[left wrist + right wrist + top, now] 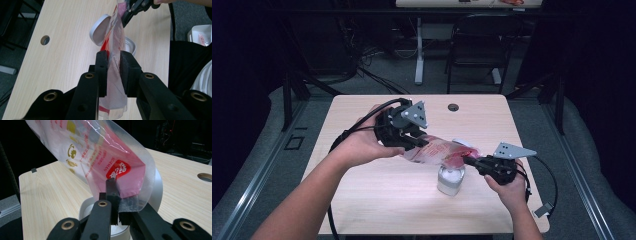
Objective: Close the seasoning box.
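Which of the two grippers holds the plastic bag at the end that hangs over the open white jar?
The right gripper. It is shut on the pink edge of the plastic bag, directly above the white jar. The left gripper clamps the other end, away from the jar.

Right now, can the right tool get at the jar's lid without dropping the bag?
Probably not. The right tool is shut on the plastic bag above the open jar, and the left tool clamps its other end. The lid leans behind the bag, so both are tied up.
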`<move>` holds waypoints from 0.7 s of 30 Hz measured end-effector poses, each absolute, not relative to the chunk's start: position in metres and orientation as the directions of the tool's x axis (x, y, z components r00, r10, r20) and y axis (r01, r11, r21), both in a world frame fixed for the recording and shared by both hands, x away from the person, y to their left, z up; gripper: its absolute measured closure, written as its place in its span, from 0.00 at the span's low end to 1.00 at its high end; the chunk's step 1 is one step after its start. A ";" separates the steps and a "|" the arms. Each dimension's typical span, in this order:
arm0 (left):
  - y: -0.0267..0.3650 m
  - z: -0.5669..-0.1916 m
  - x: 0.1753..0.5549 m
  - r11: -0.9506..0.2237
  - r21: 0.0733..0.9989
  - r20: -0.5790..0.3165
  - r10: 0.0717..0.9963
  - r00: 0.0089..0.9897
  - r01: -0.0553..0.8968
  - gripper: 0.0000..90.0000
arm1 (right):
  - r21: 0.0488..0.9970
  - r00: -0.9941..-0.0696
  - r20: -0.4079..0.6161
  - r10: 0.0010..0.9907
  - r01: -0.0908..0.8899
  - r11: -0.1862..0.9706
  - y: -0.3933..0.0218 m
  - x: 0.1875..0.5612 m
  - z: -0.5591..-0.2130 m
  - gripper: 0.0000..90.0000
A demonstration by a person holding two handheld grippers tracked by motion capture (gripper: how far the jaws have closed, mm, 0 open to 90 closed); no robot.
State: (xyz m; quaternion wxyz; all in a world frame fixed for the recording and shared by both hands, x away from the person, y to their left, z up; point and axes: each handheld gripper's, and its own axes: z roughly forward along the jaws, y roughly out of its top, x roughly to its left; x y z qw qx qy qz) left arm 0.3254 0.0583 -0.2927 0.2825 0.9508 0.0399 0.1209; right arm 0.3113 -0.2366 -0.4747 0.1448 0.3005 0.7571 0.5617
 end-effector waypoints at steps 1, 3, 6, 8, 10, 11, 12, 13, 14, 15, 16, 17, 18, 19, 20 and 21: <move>0.058 -0.293 0.325 -0.837 0.547 0.208 0.142 0.968 0.005 0.86 | 0.938 -0.778 0.122 0.616 0.293 0.185 -0.237 0.312 -0.475 0.99; 0.057 -0.293 0.325 -0.838 0.546 0.215 0.146 0.966 0.005 0.86 | 0.938 -0.779 0.128 0.614 0.297 0.181 -0.237 0.312 -0.476 0.99; 0.056 -0.292 0.325 -0.840 0.543 0.218 0.141 0.966 0.000 0.86 | 0.937 -0.779 0.126 0.615 0.297 0.184 -0.237 0.312 -0.476 0.99; 0.056 -0.291 0.325 -0.840 0.542 0.210 0.134 0.968 -0.001 0.86 | 0.937 -0.778 0.125 0.616 0.297 0.184 -0.238 0.312 -0.476 0.99; 0.055 -0.291 0.324 -0.839 0.543 0.210 0.141 0.967 0.005 0.86 | 0.938 -0.777 0.126 0.616 0.296 0.182 -0.238 0.312 -0.476 0.99; 0.055 -0.291 0.324 -0.840 0.543 0.211 0.138 0.968 0.002 0.86 | 0.937 -0.777 0.126 0.616 0.297 0.183 -0.238 0.312 -0.476 0.99; 0.054 -0.290 0.324 -0.840 0.542 0.212 0.136 0.968 -0.001 0.86 | 0.937 -0.778 0.126 0.616 0.298 0.184 -0.238 0.312 -0.476 0.99; 0.053 -0.290 0.324 -0.844 0.537 0.217 0.132 0.967 -0.005 0.86 | 0.936 -0.778 0.127 0.615 0.299 0.186 -0.237 0.312 -0.477 0.99; 0.053 -0.289 0.324 -0.844 0.536 0.216 0.132 0.967 -0.005 0.86 | 0.935 -0.779 0.127 0.614 0.300 0.188 -0.237 0.312 -0.477 0.99; 0.052 -0.289 0.323 -0.841 0.541 0.214 0.134 0.968 -0.003 0.86 | 0.935 -0.778 0.125 0.616 0.300 0.188 -0.237 0.312 -0.477 0.99; 0.052 -0.289 0.323 -0.841 0.542 0.216 0.135 0.967 -0.003 0.86 | 0.936 -0.778 0.128 0.615 0.300 0.186 -0.236 0.312 -0.477 0.99; 0.052 -0.289 0.323 -0.840 0.542 0.220 0.138 0.966 -0.003 0.86 | 0.936 -0.778 0.128 0.615 0.300 0.185 -0.236 0.312 -0.477 0.99; 0.052 -0.289 0.323 -0.840 0.542 0.220 0.138 0.966 -0.003 0.86 | 0.935 -0.779 0.126 0.614 0.300 0.189 -0.237 0.312 -0.477 0.99; 0.052 -0.289 0.323 -0.841 0.541 0.211 0.132 0.969 -0.004 0.86 | 0.935 -0.779 0.127 0.613 0.300 0.188 -0.237 0.312 -0.477 0.99; 0.052 -0.289 0.323 -0.841 0.541 0.222 0.139 0.965 -0.003 0.86 | 0.935 -0.780 0.127 0.613 0.300 0.189 -0.237 0.312 -0.477 0.99; 0.052 -0.289 0.323 -0.840 0.542 0.217 0.137 0.966 -0.003 0.86 | 0.935 -0.780 0.126 0.613 0.300 0.189 -0.237 0.312 -0.477 0.99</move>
